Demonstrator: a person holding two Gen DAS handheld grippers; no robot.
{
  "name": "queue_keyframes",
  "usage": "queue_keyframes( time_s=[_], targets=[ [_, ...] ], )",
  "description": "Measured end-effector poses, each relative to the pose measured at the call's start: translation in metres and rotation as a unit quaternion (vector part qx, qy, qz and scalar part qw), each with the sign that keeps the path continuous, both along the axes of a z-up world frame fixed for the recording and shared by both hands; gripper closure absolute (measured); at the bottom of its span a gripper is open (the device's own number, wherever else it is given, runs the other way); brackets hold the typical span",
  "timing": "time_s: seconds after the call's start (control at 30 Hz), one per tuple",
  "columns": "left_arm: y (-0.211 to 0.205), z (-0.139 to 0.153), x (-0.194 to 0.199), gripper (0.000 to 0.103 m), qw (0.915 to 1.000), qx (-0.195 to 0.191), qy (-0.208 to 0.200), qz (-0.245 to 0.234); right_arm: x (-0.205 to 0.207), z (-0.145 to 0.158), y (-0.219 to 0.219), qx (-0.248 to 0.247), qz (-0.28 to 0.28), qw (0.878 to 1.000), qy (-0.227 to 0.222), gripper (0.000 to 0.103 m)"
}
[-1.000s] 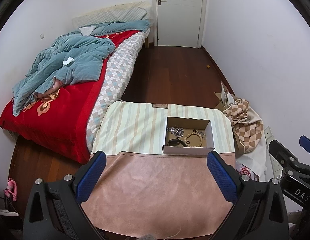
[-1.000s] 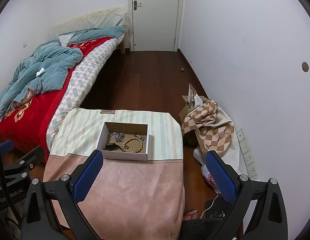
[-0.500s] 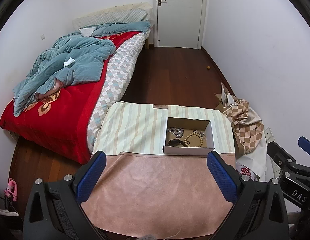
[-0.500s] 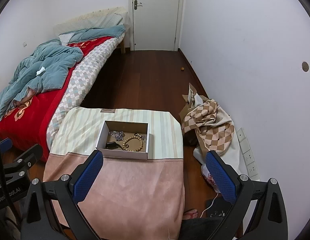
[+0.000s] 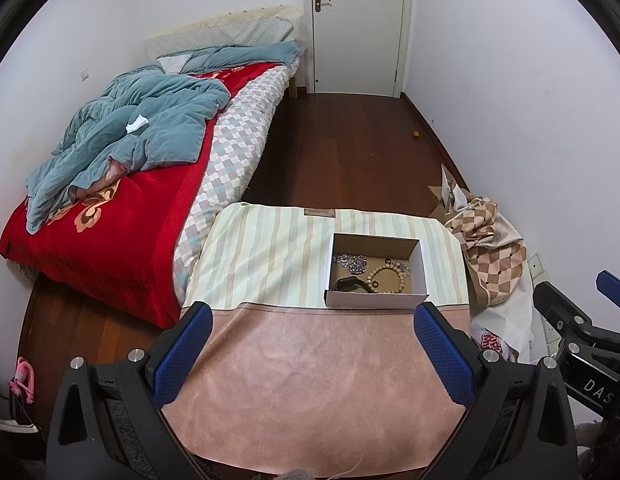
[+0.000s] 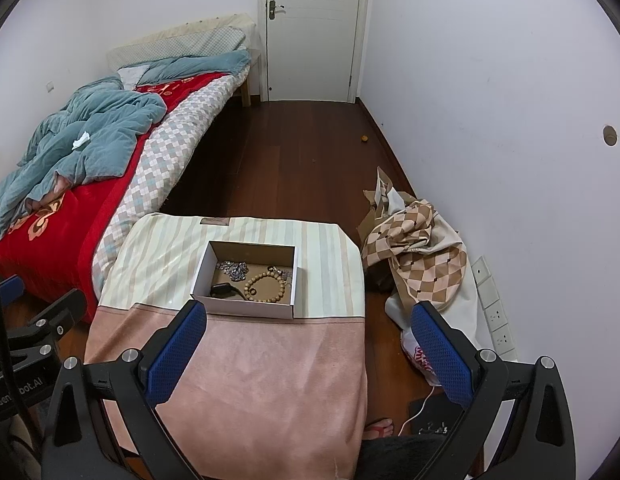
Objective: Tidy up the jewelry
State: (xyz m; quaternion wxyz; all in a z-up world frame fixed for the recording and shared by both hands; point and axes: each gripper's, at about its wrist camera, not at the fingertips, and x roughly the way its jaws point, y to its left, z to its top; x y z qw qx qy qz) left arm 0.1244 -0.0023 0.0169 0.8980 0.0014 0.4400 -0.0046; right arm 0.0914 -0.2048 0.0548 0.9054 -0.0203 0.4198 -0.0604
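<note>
A white cardboard box (image 5: 374,300) (image 6: 245,307) stands on a cloth-covered table (image 5: 310,380) (image 6: 249,380). Inside lie a wooden bead bracelet (image 5: 386,278) (image 6: 265,287), a silver chain (image 5: 352,263) (image 6: 233,270), a black watch-like piece (image 5: 350,283) (image 6: 223,290) and small rings. My left gripper (image 5: 310,354) is open and empty, held above the table's near part, short of the box. My right gripper (image 6: 307,354) is open and empty, also short of the box, right of it. Each gripper shows at the edge of the other's view.
A bed (image 5: 129,208) with red blanket and blue quilt stands left of the table. A checkered cloth heap (image 6: 422,248) lies on the wood floor at the right by the wall. A white door (image 5: 358,24) is at the far end.
Both grippers have shifted only slightly; the view is almost the same. The jaws stay open and the box contents have not moved.
</note>
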Motion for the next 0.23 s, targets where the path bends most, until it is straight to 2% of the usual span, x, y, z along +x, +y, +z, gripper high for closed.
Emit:
queue_keyframes(
  time_s=[0.23],
  targets=[
    [0.0002,0.0021,-0.0003,0.0,1.0,-0.001,-0.003,-0.005,-0.0016,-0.0015,-0.0019,0.0,0.0,1.0,0.0,0.0]
  ],
)
